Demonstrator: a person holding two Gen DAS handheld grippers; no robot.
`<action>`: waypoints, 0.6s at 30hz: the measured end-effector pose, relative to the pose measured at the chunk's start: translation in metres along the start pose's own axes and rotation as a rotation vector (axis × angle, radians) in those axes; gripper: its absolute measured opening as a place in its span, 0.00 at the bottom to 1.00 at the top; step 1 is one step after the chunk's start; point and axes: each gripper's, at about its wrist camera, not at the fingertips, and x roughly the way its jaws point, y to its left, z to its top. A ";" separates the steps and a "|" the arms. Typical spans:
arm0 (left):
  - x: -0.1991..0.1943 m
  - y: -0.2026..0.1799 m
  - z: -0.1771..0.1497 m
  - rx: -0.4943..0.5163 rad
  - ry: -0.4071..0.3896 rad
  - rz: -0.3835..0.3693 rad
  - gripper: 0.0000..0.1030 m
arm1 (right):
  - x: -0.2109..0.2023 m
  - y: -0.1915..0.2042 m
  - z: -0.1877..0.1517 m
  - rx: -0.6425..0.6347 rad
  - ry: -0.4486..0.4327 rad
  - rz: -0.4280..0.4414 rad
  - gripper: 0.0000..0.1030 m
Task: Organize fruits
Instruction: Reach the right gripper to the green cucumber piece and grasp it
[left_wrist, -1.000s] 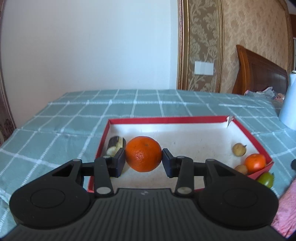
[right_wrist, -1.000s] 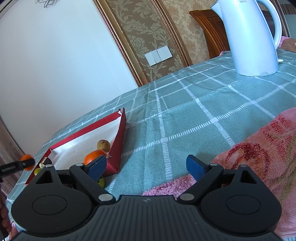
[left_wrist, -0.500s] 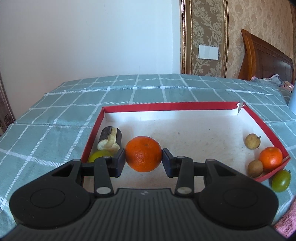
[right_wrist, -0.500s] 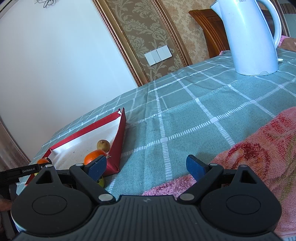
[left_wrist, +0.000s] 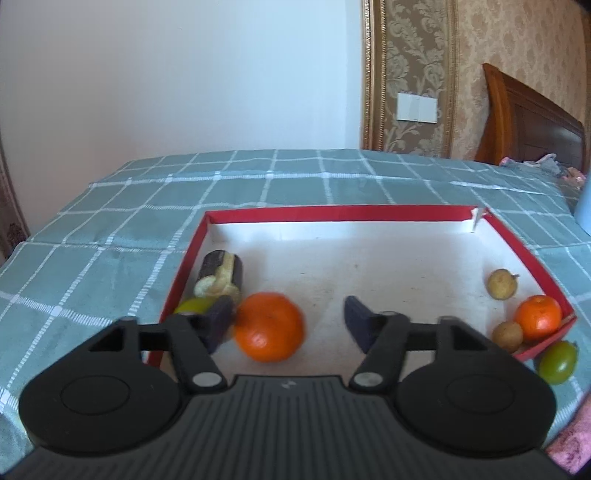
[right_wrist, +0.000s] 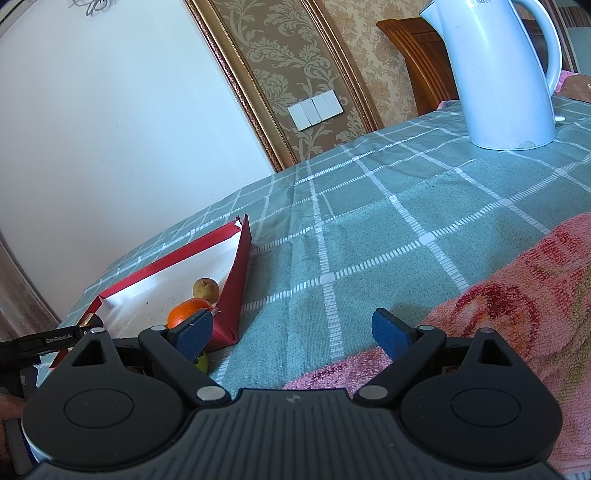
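A red-rimmed white tray (left_wrist: 332, 213) lies on the checked cloth. My left gripper (left_wrist: 290, 323) is open over its near part. A large orange (left_wrist: 269, 326) sits between the fingers, against the left pad, free of the right one. A dark peeled piece of fruit (left_wrist: 221, 271) and a green fruit (left_wrist: 192, 305) lie at the tray's left. A small orange (left_wrist: 538, 322) and two small brown fruits (left_wrist: 500, 283) lie at its right. A green fruit (left_wrist: 557, 361) lies outside the corner. My right gripper (right_wrist: 295, 332) is open and empty above the cloth, right of the tray (right_wrist: 242, 266).
A white kettle (right_wrist: 506, 74) stands at the far right of the table. A pink flowered towel (right_wrist: 517, 288) covers the near right edge. The teal checked cloth (right_wrist: 369, 221) spans the table. A wooden headboard (left_wrist: 532, 122) is behind.
My left gripper has opened and let go of the large orange, which now rests low in the tray. The left view has dropped closer to the tray. The right gripper has not moved.
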 end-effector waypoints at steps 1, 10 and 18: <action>-0.002 -0.002 -0.001 0.008 -0.006 0.003 0.74 | 0.000 0.000 0.000 0.000 0.000 0.000 0.91; -0.042 -0.004 -0.006 0.032 -0.099 0.046 1.00 | 0.000 0.000 0.000 0.000 0.001 0.000 0.91; -0.063 0.023 -0.020 0.011 -0.113 0.151 1.00 | 0.000 -0.001 -0.001 0.006 -0.004 -0.008 0.91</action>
